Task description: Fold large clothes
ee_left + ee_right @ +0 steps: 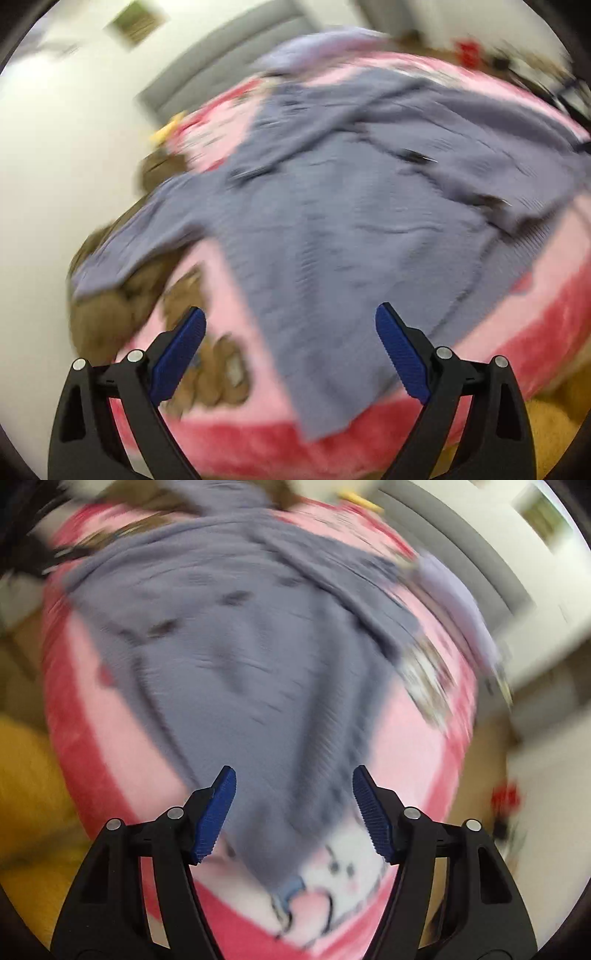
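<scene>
Left gripper [290,317] gapes above unlabelled blue garment [332,221].

Grey-blue on pink, blurred.

Grey-blue ribbed cardigan [332,206] with dark buttons [417,157]; pink blanket [236,295] edged in deeper red, printed with brown bear shapes [218,376] and a white cartoon face [347,864]. Black grippers, blue ridged pads [218,812]. Mustard-yellow cushion [26,775]; grey headboard [221,62].
</scene>
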`<state>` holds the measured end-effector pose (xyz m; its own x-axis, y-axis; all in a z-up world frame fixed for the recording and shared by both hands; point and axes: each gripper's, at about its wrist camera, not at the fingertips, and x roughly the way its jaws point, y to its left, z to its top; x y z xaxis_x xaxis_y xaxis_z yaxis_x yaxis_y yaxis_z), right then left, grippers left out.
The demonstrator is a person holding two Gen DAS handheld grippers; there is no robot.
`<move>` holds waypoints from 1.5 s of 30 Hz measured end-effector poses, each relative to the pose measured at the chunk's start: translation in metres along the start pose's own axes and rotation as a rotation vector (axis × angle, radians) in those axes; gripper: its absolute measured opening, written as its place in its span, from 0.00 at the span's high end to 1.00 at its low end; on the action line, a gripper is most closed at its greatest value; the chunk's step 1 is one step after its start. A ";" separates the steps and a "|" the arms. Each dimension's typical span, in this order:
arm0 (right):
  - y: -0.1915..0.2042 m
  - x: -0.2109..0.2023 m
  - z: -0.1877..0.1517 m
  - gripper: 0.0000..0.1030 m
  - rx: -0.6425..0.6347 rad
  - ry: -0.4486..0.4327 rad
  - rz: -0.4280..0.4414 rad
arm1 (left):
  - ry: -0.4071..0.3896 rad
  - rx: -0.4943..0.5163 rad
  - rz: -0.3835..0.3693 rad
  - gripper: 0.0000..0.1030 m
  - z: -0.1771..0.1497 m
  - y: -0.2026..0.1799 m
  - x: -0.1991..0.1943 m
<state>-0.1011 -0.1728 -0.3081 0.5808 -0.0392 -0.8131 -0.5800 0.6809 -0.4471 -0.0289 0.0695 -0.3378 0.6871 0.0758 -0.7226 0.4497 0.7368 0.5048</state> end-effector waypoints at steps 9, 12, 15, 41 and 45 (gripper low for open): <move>0.052 0.030 0.039 0.40 -0.197 -0.089 0.136 | -0.093 0.317 -0.189 0.11 0.032 -0.063 0.029; 0.051 0.040 0.041 0.42 -0.169 -0.048 0.174 | -0.053 0.371 -0.230 0.11 0.036 -0.069 0.042; 0.046 0.042 0.039 0.41 -0.171 -0.032 0.178 | -0.035 0.403 -0.277 0.11 0.039 -0.070 0.045; 0.027 0.039 0.047 0.97 -0.044 0.051 0.421 | 0.136 0.347 -0.602 0.92 0.055 -0.034 0.055; 0.021 0.021 0.051 0.97 -0.011 0.022 0.470 | 0.126 0.391 -0.618 0.92 0.054 -0.032 0.041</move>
<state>-0.0719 -0.1215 -0.3157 0.2412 0.2563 -0.9360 -0.7833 0.6208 -0.0319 0.0151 0.0128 -0.3582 0.1822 -0.1814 -0.9664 0.9197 0.3791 0.1022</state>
